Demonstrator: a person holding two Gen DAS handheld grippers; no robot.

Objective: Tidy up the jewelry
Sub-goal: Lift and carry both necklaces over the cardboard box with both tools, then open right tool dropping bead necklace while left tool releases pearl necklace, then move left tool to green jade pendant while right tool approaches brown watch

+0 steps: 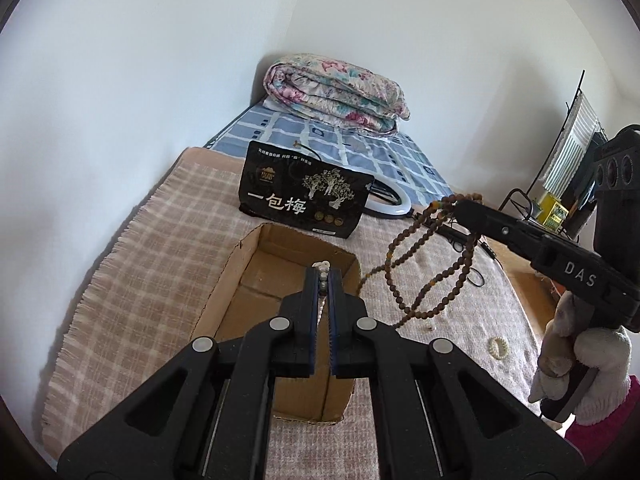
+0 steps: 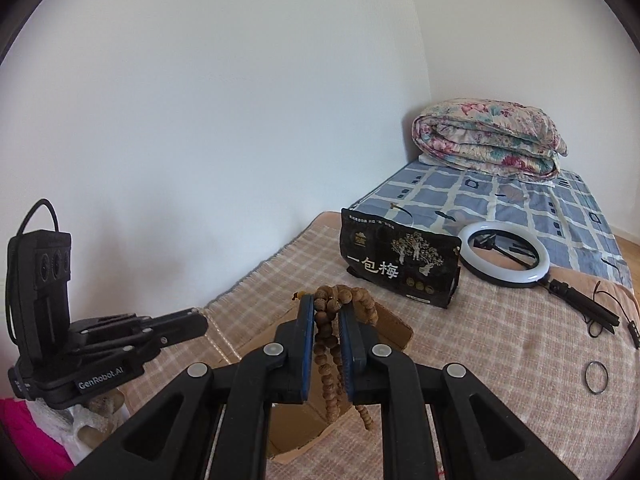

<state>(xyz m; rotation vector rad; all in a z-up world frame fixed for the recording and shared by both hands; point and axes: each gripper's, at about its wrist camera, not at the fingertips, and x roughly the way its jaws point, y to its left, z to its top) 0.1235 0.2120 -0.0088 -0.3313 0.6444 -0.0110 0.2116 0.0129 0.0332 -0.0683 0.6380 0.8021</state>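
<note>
Left wrist view: the left gripper (image 1: pixel 323 270) is clenched on a small strand of pale beads (image 1: pixel 322 267) above the open cardboard box (image 1: pixel 224 280) on the checked blanket (image 1: pixel 132 264). Across from it, the right gripper (image 1: pixel 460 204) holds up a long brown bead necklace (image 1: pixel 424 264), its loops hanging clear of the bedding beside the box. A small white bracelet (image 1: pixel 498 347) lies loose on the blanket, not yet gathered.

Right wrist view: the right gripper (image 2: pixel 325 306) grips the bunched brown beads between its blue pads (image 2: pixel 307 328), with the box (image 2: pixel 394 330) below. A thin dark ring (image 2: pixel 597 377) lies apart to the right, near a ring light (image 2: pixel 504 254). The box floor looks bare, so the sorting seems barely begun: two pieces in hand, at least two waiting
</note>
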